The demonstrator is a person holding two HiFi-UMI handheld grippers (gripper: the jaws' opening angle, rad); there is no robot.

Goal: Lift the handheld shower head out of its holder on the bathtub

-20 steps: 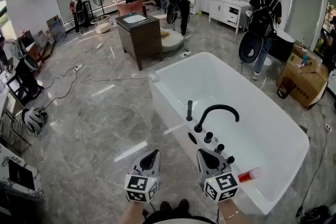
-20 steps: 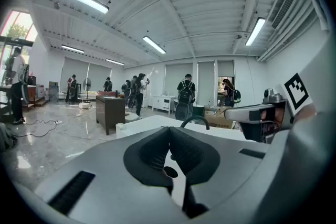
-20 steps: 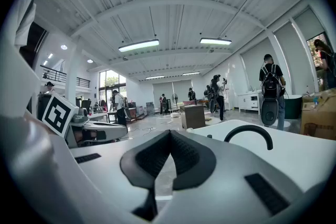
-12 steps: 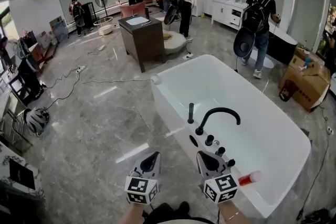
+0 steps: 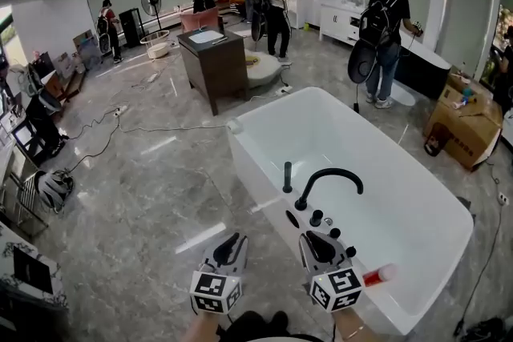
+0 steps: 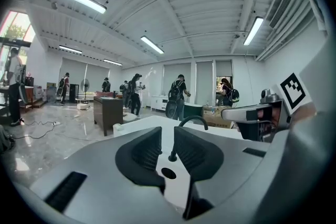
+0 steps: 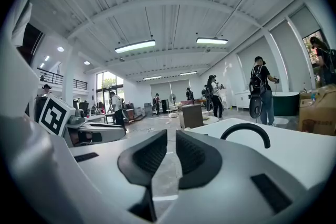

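The handheld shower head [image 5: 287, 176], a short black upright rod, stands in its holder on the near rim of the white bathtub [image 5: 267, 179]. To its right is the curved black faucet [image 5: 327, 175] with three black knobs [image 5: 317, 216]. Both grippers hover low in the head view, short of the rim. My left gripper [image 5: 235, 239] is over the floor with its jaws a narrow gap apart and nothing between them. Its own view shows the faucet [image 6: 192, 121] past the left gripper [image 6: 167, 131]. My right gripper [image 5: 309, 238] is shut and empty, beside the knobs. The faucet [image 7: 247, 131] arcs to the right of the right gripper [image 7: 171, 134].
A red-and-white bottle [image 5: 378, 275] lies on the rim at the right. A dark wooden cabinet [image 5: 212, 60] stands beyond the tub, and a cardboard box [image 5: 465, 128] at far right. Cables [image 5: 152, 122] trail over the marble floor. Several people stand at the back.
The head view has shifted slightly. The person with the backpack has walked left behind the tub. Both grippers stay in about the same place. The left jaws look a little further apart.
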